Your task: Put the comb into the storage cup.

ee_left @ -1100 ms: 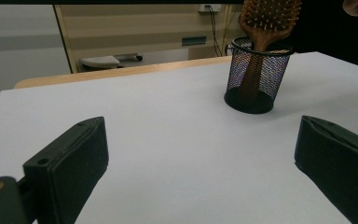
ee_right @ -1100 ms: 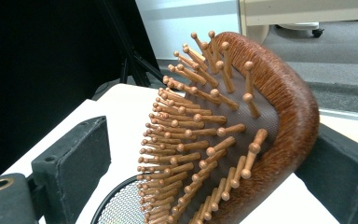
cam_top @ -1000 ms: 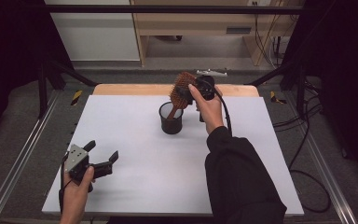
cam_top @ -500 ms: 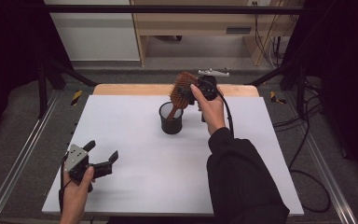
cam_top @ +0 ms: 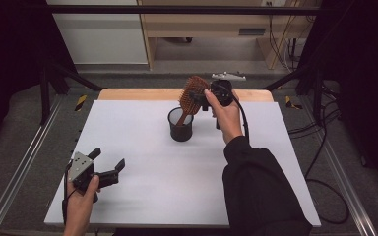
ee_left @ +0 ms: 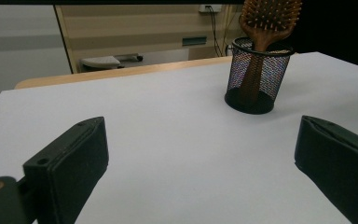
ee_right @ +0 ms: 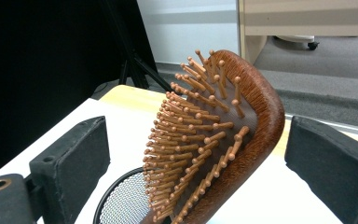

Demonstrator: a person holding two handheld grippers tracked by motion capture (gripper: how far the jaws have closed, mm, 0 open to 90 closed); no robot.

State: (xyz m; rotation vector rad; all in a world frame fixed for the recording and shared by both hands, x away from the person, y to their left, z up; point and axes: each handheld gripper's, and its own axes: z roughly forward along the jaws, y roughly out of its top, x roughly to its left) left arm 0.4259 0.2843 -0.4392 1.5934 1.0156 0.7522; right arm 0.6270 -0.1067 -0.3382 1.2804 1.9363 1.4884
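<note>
A: Left hand-held gripper (cam_top: pixel 109 167)?
B: Low over near-left corner of white table (cam_top: pixel 142 147), jaws spread wide, holding nothing.
A: Centre?
B: Black mesh cup (cam_top: pixel 180 125) standing upright toward far edge. Wooden hairbrush (cam_top: pixel 192 96) handle-down inside, head tilted right, bristles facing left.
A: Right hand-held gripper (cam_top: pixel 203 96)?
B: Level with brush head, jaws parted either side of it, not clamped; contact cannot be told.
</note>
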